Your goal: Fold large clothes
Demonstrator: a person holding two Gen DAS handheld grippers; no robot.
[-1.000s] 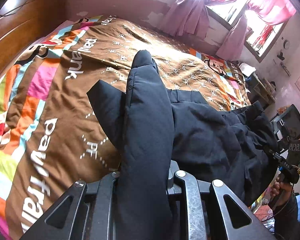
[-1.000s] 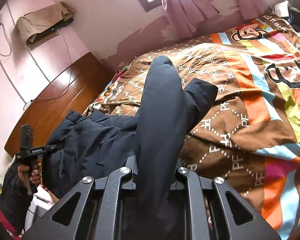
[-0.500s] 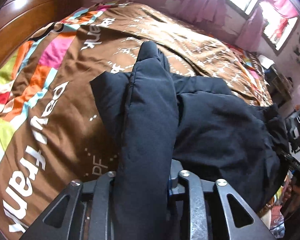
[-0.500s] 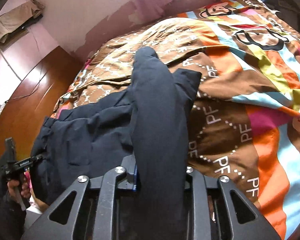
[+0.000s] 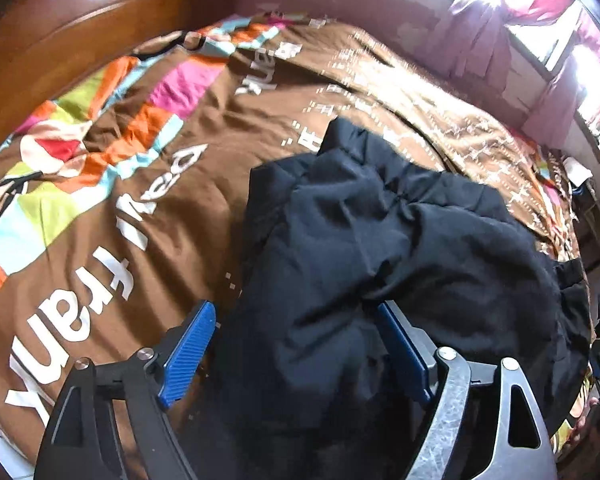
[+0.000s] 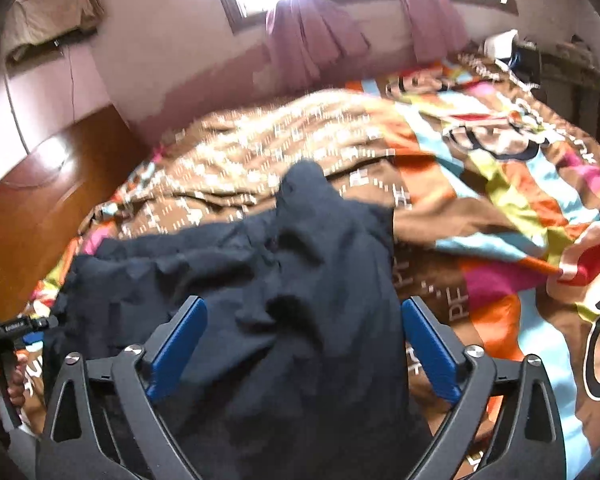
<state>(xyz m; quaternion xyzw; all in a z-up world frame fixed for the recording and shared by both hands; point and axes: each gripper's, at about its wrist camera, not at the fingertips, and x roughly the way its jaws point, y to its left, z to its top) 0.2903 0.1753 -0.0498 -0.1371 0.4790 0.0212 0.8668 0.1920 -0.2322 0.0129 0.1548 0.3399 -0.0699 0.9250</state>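
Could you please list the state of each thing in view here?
left gripper: jaws opening, cloth loose between them.
right gripper: jaws opening, cloth loose between them.
black garment: crumpled, lying on the bed.
bedspread: spread, wrinkled.
curtains: gathered, tied back.

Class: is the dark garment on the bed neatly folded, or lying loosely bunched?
Loosely bunched: the dark garment lies rumpled on the bedspread, creased, edges uneven, a flap poking up.
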